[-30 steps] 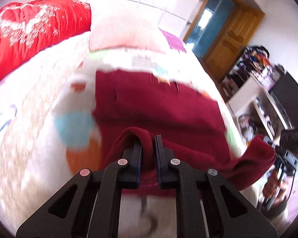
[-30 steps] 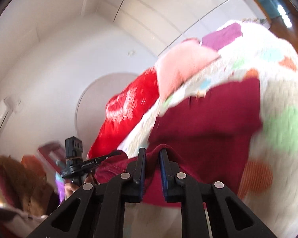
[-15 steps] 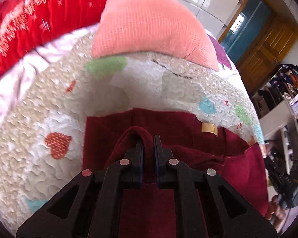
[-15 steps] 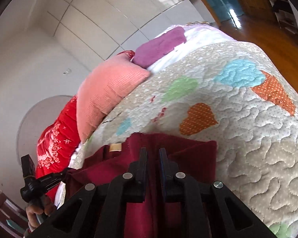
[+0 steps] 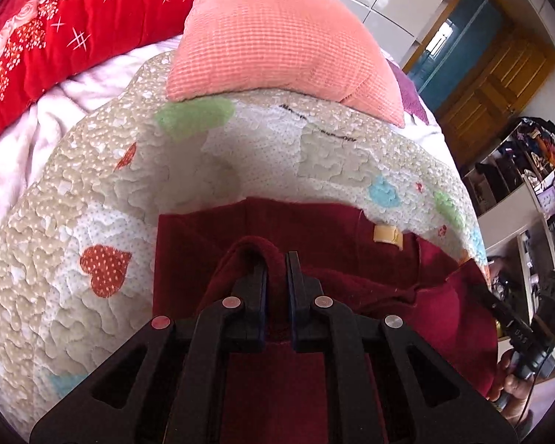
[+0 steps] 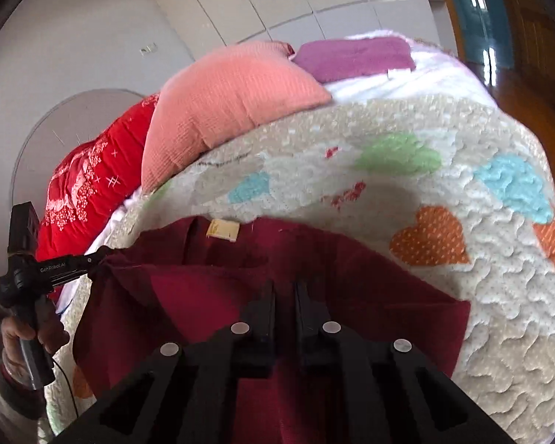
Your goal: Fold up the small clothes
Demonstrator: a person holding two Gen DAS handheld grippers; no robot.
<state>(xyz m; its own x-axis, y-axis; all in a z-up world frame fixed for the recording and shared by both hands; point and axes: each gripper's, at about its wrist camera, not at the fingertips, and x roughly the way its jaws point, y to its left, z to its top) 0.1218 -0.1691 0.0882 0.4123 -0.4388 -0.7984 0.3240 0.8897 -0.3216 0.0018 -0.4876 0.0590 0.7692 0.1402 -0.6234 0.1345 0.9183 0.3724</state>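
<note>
A dark red garment [image 5: 314,236] with a tan label [image 5: 387,236] lies on the heart-patterned quilt [image 5: 92,199]. My left gripper [image 5: 276,259] is shut on a raised fold of the garment, held over its far part. My right gripper [image 6: 285,288] is shut on another part of the same garment [image 6: 351,277]; the label also shows in the right wrist view [image 6: 224,230]. Each wrist view shows the other gripper at the garment's side: the left gripper [image 6: 96,255] at left, the right one at the far right of the left wrist view.
A pink pillow [image 5: 277,37] and a red quilt [image 5: 55,37] lie at the head of the bed. A purple cloth [image 6: 351,57] lies beyond the pillow. Shelves [image 5: 518,185] and a wooden door [image 5: 488,88] stand to the right.
Both grippers have carried the held garment edge forward over the rest of it, toward the pillow end. The views have tilted down onto the quilt.
</note>
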